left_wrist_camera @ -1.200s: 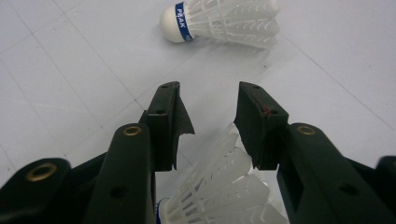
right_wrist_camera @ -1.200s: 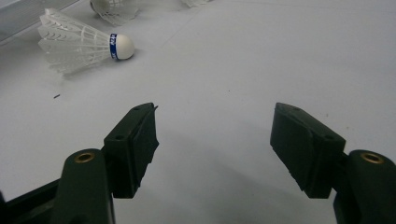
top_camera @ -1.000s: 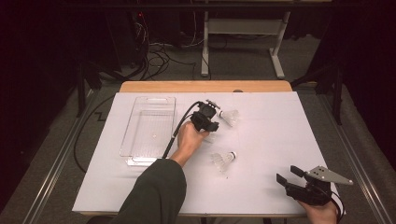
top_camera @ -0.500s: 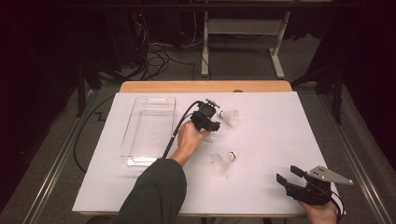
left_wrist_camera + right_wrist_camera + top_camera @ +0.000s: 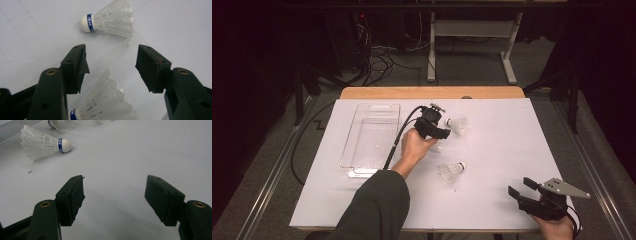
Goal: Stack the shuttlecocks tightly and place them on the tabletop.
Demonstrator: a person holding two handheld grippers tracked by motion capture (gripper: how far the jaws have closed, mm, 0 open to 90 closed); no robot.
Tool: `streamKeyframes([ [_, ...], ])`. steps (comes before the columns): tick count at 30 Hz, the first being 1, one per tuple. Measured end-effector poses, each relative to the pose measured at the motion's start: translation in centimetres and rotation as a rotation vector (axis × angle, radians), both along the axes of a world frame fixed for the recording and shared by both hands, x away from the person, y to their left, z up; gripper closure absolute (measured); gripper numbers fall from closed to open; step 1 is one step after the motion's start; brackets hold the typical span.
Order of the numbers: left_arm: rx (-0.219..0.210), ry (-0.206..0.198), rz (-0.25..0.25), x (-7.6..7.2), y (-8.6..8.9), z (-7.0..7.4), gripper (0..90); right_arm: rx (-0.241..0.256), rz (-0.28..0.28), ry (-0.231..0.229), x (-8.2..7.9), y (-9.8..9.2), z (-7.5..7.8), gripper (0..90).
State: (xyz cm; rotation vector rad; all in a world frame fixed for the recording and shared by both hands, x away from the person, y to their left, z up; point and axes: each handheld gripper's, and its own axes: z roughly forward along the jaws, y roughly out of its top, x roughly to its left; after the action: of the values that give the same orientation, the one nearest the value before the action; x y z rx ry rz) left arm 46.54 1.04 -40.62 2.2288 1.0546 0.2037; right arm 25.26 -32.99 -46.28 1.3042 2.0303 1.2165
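Note:
Three white shuttlecocks with blue-banded cork tips lie on the white table cover. My left gripper (image 5: 442, 131) hovers open over the middle of the table. One shuttlecock (image 5: 105, 103) lies low between its jaws, feathers pointing up the left gripper view, untouched by the pads. A second shuttlecock (image 5: 110, 18) (image 5: 457, 125) lies just beyond the fingertips. The third shuttlecock (image 5: 451, 171) (image 5: 45, 145) rests nearer the front. My right gripper (image 5: 521, 187) (image 5: 115, 192) stands open and holds nothing at the front right corner.
A clear plastic tray (image 5: 362, 165) sits to the left of the left hand, with the gripper's black cable (image 5: 397, 142) running along its right side. The wooden table edge (image 5: 432, 92) lies at the back, and beyond it are a desk frame and cables on the floor.

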Motion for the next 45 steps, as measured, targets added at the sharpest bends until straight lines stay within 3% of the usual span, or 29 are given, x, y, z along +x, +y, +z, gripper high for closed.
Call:
streamKeyframes([
  [19,-0.040,-0.024,-0.029,-2.2,1.8,2.3,38.1,-0.001,-0.006,0.002,0.0,0.0,0.0,32.3],
  [36,-0.045,-0.057,-0.049,-4.8,3.0,2.6,38.7,-0.002,-0.006,0.003,0.0,0.1,0.0,32.2],
  [45,-0.047,-0.050,-0.042,-5.4,3.8,2.4,39.0,-0.002,-0.006,0.002,0.0,0.1,0.0,32.2],
])
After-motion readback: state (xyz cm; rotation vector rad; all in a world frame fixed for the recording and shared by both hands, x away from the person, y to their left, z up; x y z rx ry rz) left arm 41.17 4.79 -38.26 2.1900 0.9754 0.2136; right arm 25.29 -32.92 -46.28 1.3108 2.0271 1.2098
